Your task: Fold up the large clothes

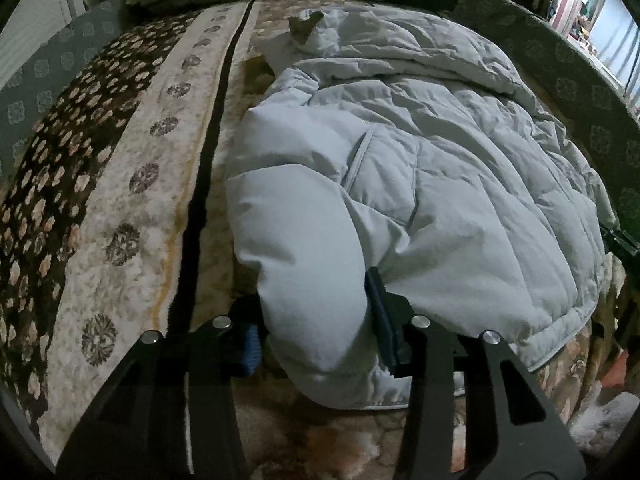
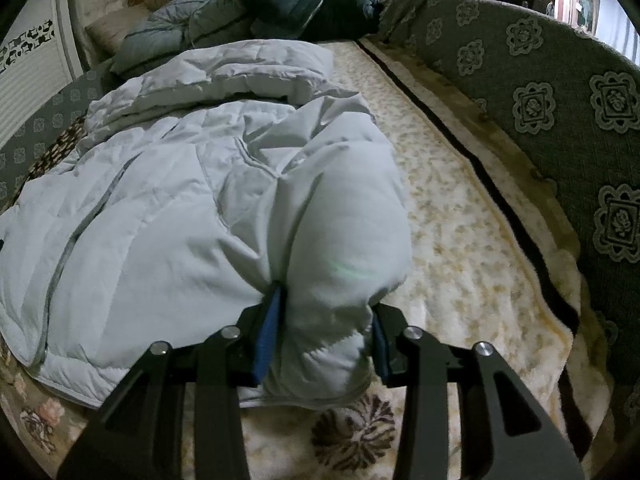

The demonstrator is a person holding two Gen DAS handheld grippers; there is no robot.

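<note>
A large pale grey-white quilted jacket [image 1: 440,152] lies spread on a patterned blanket; it also shows in the right wrist view [image 2: 168,200]. My left gripper [image 1: 316,320] is shut on the jacket's puffy near-left corner, which bulges between the blue-padded fingers [image 1: 250,344]. My right gripper [image 2: 324,328] is shut on the jacket's puffy near-right corner, with fabric squeezed between its blue pads [image 2: 268,336]. Both held corners sit just above the blanket at the near edge.
A floral beige and brown blanket [image 1: 132,208] covers the surface. A grey-green patterned padded edge [image 2: 560,112] runs along the right side. Dark and grey bedding [image 2: 280,8] is piled at the far end. A white slatted panel [image 2: 28,80] stands at far left.
</note>
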